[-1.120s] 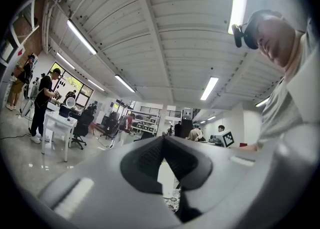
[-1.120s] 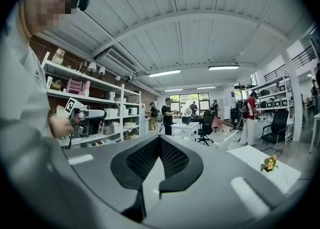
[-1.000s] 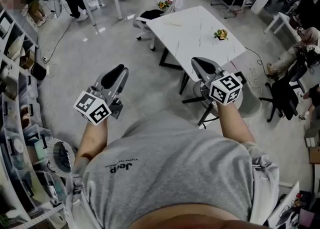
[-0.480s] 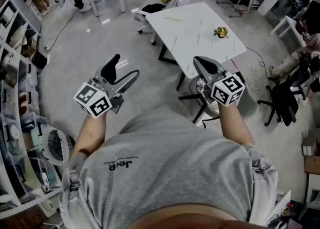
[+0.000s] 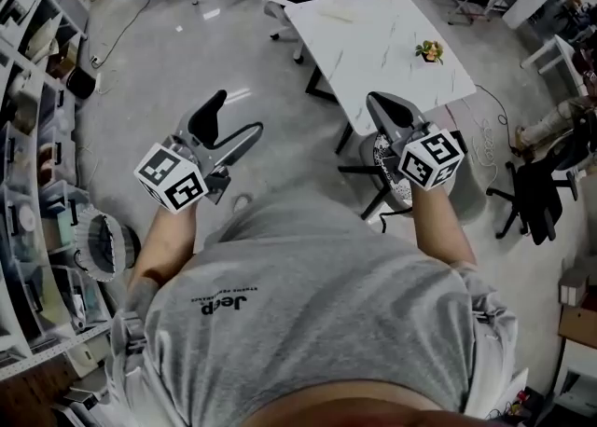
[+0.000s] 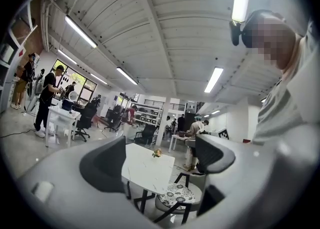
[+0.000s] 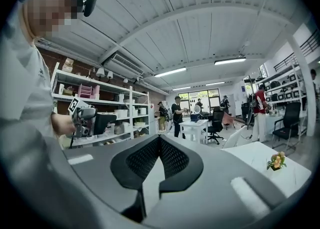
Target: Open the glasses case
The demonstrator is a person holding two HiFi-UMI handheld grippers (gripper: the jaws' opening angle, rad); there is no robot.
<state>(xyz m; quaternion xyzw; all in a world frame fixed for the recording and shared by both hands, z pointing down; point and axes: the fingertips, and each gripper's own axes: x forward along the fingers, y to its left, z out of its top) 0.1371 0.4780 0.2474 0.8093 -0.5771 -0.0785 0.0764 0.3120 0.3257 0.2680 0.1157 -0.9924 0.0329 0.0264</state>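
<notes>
No glasses case shows anywhere, not even on the white tabletop (image 5: 373, 38) ahead with its small potted flower (image 5: 430, 49). My worry is that the person reaches it with the right tool (image 5: 381, 103) pressed together and empty, leaving only the left tool (image 5: 239, 114), whose jaws have just been opening with nothing between them; a case pinned from one side would likely skid instead of opening. The head view shows both tools well short of the tabletop, while the right gripper view alone shows that tool's pads (image 7: 142, 160) meeting flush.
</notes>
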